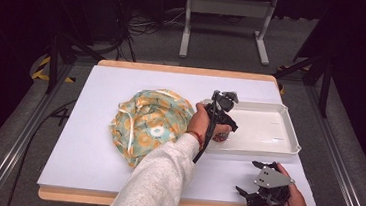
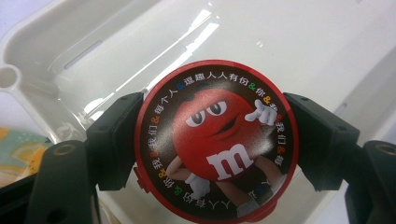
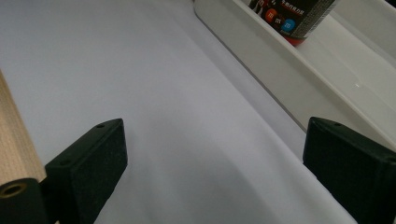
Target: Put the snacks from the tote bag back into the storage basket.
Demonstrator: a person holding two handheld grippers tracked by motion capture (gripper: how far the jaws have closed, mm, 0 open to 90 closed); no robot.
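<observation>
Thing: round red-lidded candy canister (image 2: 215,140), printed with a red cartoon face.
Place: over the near-left corner of the white plastic tray (image 1: 289,130) on the bench.
Left gripper (image 2: 212,142): fingers clamped on the lid's opposite sides.
Right gripper (image 1: 254,187): fingers spread, holding nothing, near right.
Handling: rigid, probably light; the glossy rim may slip, so grip squarely across its widest part.
Nearby: patterned fabric bundle (image 1: 150,122), left.

A crumpled patterned cloth (image 1: 150,124) in orange, teal and cream is lying left of the frame's centre on the white tabletop (image 1: 82,139). At the top, a pale metal stand (image 1: 226,21) is sitting on the grey floor, with dark cables (image 1: 137,29) trailing just to its left.
</observation>
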